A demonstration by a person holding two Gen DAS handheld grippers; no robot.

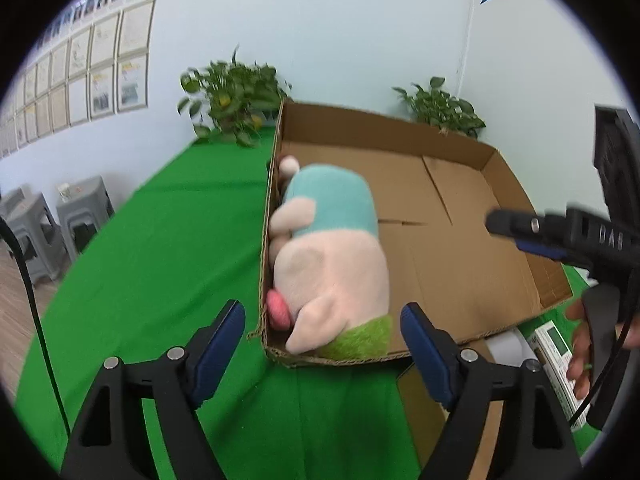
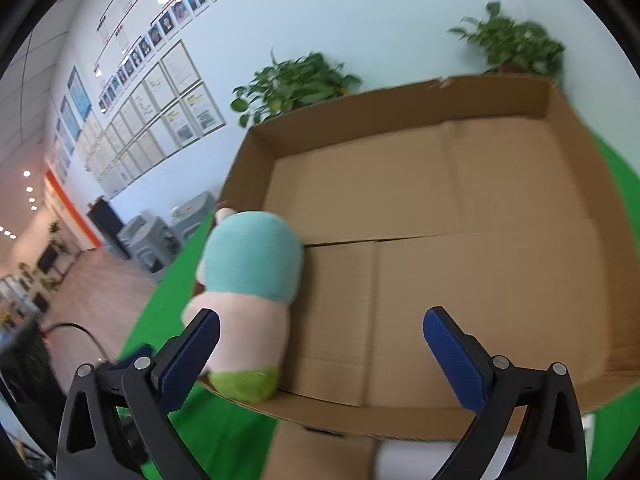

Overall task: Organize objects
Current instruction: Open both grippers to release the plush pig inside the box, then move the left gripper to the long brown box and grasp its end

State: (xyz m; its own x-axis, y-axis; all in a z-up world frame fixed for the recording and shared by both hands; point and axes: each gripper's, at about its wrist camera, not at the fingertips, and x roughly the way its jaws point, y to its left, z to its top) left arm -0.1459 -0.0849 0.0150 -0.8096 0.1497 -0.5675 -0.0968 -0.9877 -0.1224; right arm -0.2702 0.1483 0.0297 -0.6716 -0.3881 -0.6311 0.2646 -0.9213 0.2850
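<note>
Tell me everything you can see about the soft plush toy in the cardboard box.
The pale pink plush toy looks soft and fuzzy, with a light blue section on its far end, a green patch at the near end, a pink tongue-like piece and stubby limbs. It lies on its side inside the shallow brown cardboard box, pressed against the box's left wall near the front corner. Neither pair of jaws touches it.

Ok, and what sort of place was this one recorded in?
Probably an office or company workspace set up for recording: framed documents and a row of staff photos line the wall, grey plastic stools stand nearby, and a cardboard box sits on a green-covered table.
</note>
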